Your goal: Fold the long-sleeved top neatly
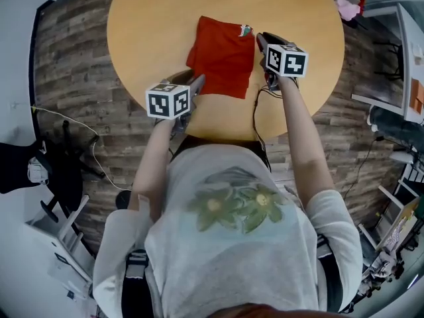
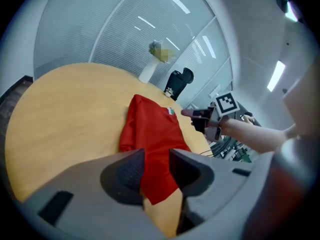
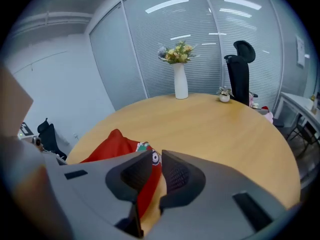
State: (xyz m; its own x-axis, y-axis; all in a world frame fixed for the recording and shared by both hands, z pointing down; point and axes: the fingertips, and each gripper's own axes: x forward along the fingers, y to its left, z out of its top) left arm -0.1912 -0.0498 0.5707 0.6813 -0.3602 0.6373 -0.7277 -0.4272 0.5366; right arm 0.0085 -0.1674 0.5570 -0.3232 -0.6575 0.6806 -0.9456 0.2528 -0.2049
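Note:
A red long-sleeved top [image 1: 222,55] lies folded into a rough rectangle on the round wooden table [image 1: 152,18], its collar label at the far right corner. My left gripper [image 1: 199,81] hovers at the top's near left corner. In the left gripper view its jaws [image 2: 156,156] stand apart, with the red cloth [image 2: 150,129] showing in the gap and not pinched. My right gripper [image 1: 260,40] is at the top's far right edge by the label. Its jaws [image 3: 156,161] stand a narrow gap apart over the cloth's edge [image 3: 107,146], and I see no clear pinch.
A white vase of flowers [image 3: 180,81] and a small object stand at the table's far side, with a black office chair [image 3: 239,69] behind. A black cable [image 1: 255,111] hangs off the near table edge by the right arm. The person stands against that edge.

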